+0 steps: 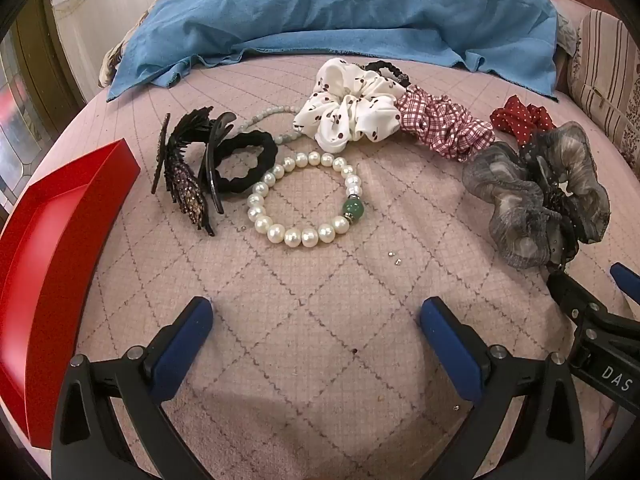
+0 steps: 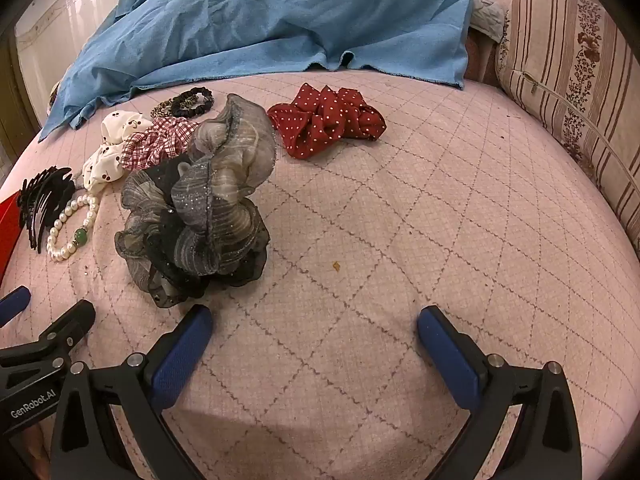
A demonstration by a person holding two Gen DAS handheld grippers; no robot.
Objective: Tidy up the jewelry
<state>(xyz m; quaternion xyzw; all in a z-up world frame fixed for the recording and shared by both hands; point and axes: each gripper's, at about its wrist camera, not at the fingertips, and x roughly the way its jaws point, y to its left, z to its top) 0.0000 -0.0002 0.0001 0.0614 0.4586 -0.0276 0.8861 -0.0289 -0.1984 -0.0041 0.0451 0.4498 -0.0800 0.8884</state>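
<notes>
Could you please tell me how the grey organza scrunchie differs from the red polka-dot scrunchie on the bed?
The grey organza scrunchie is sheer, striped and glittery, while the red polka-dot scrunchie is opaque with white dots. The grey one is puffed up in tall ruffles; the red one lies flatter. The grey one sits close to the right gripper; the red one lies farther back, toward the blue cloth. Both rest ungripped on the pink quilt.

Pink quilted bed (image 2: pixel 400 240), blue cloth (image 2: pixel 260 20), striped pillow (image 2: pixel 568 80).

Red tray (image 1: pixel 60 248) cut off at left; 2 specks (image 1: pixel 394 255) (unidentifiable) near bracelet (image 1: pixel 304 200).
</notes>
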